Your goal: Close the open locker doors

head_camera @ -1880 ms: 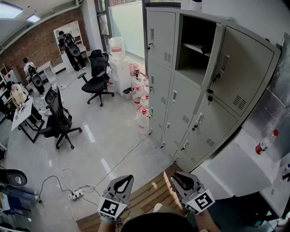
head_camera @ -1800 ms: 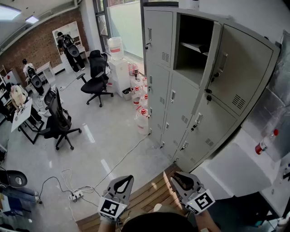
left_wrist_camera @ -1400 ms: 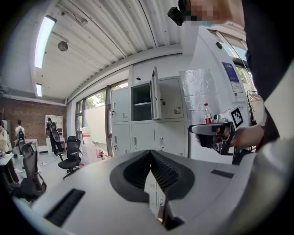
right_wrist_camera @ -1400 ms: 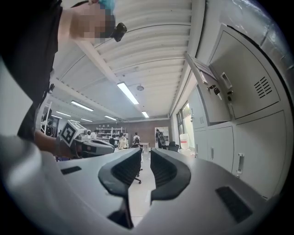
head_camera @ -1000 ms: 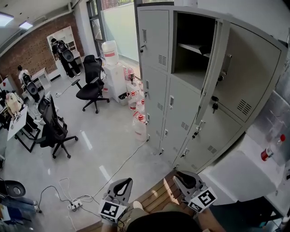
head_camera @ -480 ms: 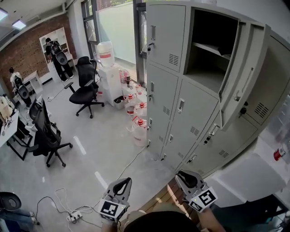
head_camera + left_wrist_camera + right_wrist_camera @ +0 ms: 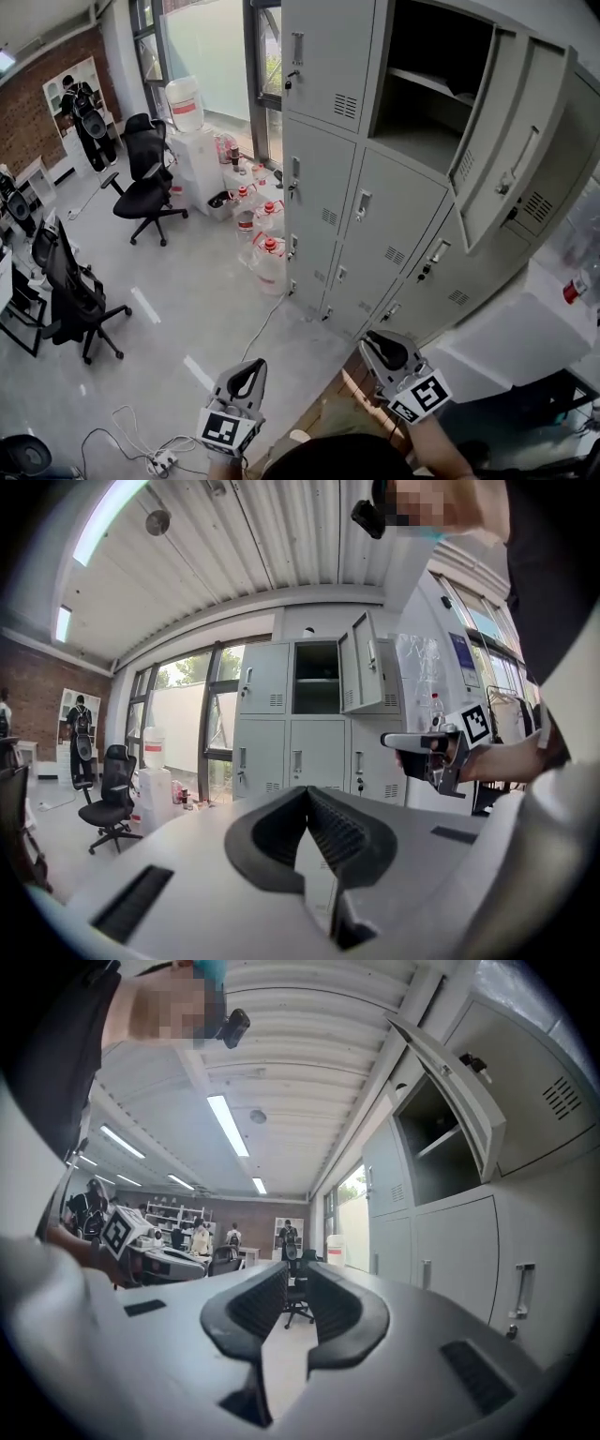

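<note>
Head view: the grey locker bank [image 7: 375,216] fills the upper right. One top compartment [image 7: 422,103] stands open, dark inside, with a shelf across it. Its open locker door [image 7: 511,150] hangs swung outward on the right side of that opening, handle facing out. A second vented panel sits just behind it (whether that is another open door cannot be told). The other doors of the locker bank that can be seen are closed.

The left gripper [image 7: 251,370] and the right gripper [image 7: 380,345] are both held low in front of the locker bank, well apart from it and touching nothing. The right one is nearer the bank's foot.

In the left gripper view, the left gripper [image 7: 307,794] has its ribbed pads pressed together at the tips, with nothing caught between them. It points toward the locker bank, where the dark open compartment shows. In the right gripper view, the right gripper [image 7: 298,1269] has its jaws a narrow slit apart and empty.

To the left of the locker bank stand water jugs [image 7: 262,253], a water dispenser [image 7: 192,141] and a black office chair [image 7: 145,178].
</note>
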A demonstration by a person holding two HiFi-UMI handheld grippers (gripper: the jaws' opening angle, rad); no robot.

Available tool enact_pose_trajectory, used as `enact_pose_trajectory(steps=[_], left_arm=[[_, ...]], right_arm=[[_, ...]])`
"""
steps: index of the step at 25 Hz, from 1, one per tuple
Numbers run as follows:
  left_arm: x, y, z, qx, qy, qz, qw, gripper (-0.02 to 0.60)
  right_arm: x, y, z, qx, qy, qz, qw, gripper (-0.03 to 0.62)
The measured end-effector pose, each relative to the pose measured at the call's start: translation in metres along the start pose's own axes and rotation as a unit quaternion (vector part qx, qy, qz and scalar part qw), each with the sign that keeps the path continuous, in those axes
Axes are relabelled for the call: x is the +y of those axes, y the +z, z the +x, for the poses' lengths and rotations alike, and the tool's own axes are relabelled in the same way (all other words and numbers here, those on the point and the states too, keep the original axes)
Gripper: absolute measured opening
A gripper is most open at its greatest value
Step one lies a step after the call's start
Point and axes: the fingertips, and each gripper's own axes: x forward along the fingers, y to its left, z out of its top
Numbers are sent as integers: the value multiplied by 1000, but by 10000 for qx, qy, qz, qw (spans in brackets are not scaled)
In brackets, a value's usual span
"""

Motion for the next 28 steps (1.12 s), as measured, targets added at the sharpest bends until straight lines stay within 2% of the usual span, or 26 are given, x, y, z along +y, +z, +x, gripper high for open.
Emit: enact_pose_trajectory(steps=[10, 13, 24, 28], left_arm=[[-20, 18, 65, -25, -651, -81, 9978, 9], [-28, 15, 91, -114, -865, 40, 9962, 9], [-71, 27, 172, -183, -1599, 171, 9868, 9], [-81, 31, 193, -193, -1760, 200, 9840, 9]], right_arm=[[-74, 29, -21, -297, -997, -124, 9945, 72], [-97, 37, -33, -346, -1265, -182, 9912, 72], [-164, 70, -72, -720, -1921, -435, 9778, 74], [-180, 80, -80, -812, -2079, -511, 9734, 81]])
